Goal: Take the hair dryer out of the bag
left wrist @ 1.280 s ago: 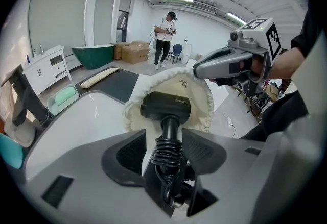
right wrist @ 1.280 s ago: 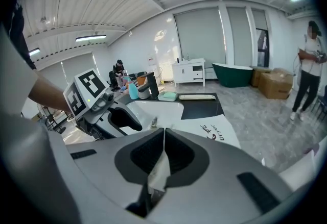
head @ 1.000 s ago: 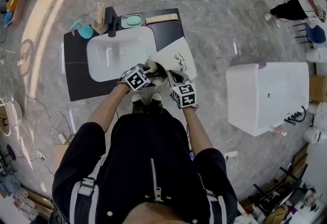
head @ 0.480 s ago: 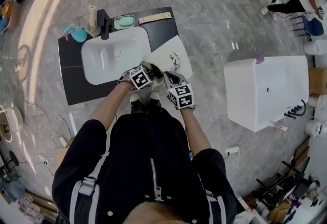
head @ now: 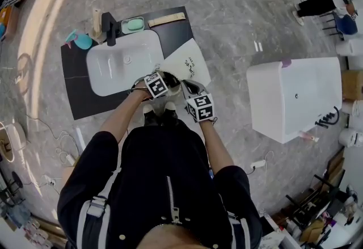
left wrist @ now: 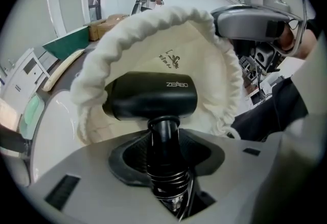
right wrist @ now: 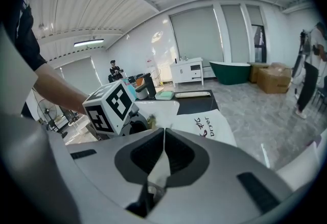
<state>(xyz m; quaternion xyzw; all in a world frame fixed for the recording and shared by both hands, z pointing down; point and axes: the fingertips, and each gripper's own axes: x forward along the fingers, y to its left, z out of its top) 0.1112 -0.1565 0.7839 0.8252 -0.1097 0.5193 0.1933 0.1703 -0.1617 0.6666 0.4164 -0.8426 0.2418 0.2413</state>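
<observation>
The hair dryer (left wrist: 153, 96) lies mostly inside the white drawstring bag (left wrist: 127, 31), whose cloth the right gripper (right wrist: 163, 139) pinches with jaws together, while the left gripper's (left wrist: 164, 154) jaws, just closing, clamp its handle (left wrist: 163, 128); pulling it out remains.

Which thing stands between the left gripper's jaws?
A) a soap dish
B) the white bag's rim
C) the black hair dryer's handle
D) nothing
C: the left gripper view shows the handle of the hair dryer between the jaws of the left gripper, which have just been closing. The dryer's head sits in the mouth of the white bag.
</observation>
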